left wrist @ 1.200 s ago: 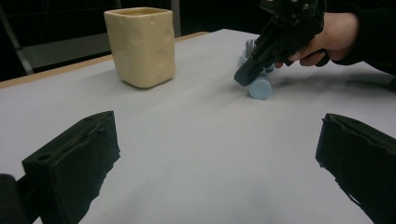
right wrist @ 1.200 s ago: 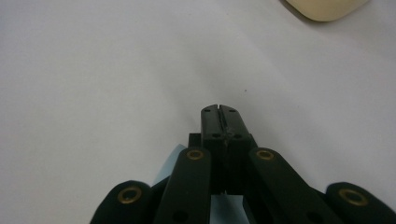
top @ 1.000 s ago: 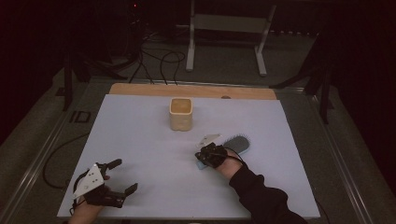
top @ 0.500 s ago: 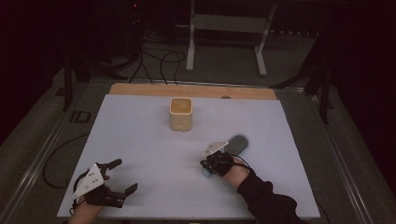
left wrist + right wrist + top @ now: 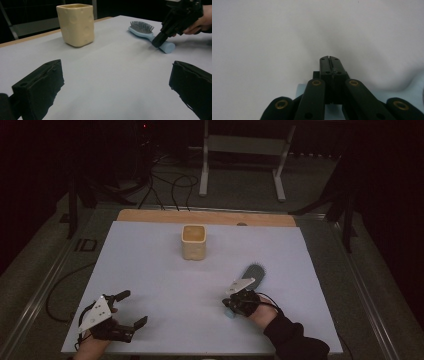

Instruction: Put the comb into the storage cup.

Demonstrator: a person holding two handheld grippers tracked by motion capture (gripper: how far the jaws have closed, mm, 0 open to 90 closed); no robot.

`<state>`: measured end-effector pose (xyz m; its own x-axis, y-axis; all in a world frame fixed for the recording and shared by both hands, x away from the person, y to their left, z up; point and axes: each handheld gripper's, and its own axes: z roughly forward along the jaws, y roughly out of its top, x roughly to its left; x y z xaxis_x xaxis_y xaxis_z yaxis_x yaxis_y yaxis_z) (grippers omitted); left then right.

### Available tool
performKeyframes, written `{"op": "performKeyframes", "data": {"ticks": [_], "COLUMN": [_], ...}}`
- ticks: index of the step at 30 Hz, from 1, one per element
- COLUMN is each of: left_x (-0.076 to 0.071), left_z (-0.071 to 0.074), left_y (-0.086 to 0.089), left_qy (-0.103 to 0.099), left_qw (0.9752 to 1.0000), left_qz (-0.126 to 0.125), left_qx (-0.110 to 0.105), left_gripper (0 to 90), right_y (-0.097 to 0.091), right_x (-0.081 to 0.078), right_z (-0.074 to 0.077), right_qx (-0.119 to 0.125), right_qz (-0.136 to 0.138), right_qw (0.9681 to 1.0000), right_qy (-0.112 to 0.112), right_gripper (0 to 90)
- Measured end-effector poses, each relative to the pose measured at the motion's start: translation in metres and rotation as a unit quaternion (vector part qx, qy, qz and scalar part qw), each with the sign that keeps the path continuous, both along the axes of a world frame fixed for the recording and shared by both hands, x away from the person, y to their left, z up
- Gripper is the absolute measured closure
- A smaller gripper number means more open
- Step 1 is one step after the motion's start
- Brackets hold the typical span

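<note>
Currently I keep the right gripper (image 5: 233,306) pressed shut and laid against the handle end of the blue hairbrush (image 5: 150,34), seemingly to drag it toward me across the table (image 5: 150,270), while the left gripper (image 5: 131,312) rests spread wide.

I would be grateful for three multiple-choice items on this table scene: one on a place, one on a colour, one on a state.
1. Where does the hairbrush lie, seen in the high view?
A. Right of the cup, nearer the person
B. Inside the cup
C. At the table's far left corner

2. What colour is the hairbrush's handle?
A. Red
B. Light blue
C. Green

3. How do the left gripper jaws stand?
A. Closed on the cup
B. Closed on the brush
C. Wide apart, with nothing between

Answers: 1 A, it lies on the sheet beside the right gripper. 2 B, the left gripper view shows it. 3 C, only bare sheet lies between them.
</note>
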<state>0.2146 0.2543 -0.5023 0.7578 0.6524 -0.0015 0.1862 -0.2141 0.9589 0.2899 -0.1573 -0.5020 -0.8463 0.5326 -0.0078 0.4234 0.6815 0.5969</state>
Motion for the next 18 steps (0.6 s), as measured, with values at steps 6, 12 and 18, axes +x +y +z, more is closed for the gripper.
{"op": "performKeyframes", "data": {"ticks": [6,12,18], "left_x": [0.0,0.0,0.0], "left_z": [0.0,0.0,0.0], "left_y": [0.0,0.0,0.0], "left_qy": [0.0,-0.002,-0.001], "left_qw": [1.0,1.0,1.0], "left_qz": [0.001,0.002,0.002], "left_qx": [0.001,0.001,0.001], "left_gripper": [0.0,0.0,0.0], "right_y": [-0.022,-0.042,-0.063], "right_x": [-0.016,-0.025,-0.032], "right_z": [0.001,0.004,0.004], "right_qx": [-0.009,-0.015,-0.017], "right_qz": [-0.01,-0.025,-0.048], "right_qw": [0.9999,0.9996,0.9987], "right_qy": [-0.001,0.0,0.002], "right_gripper": [90.0,90.0,90.0]}}
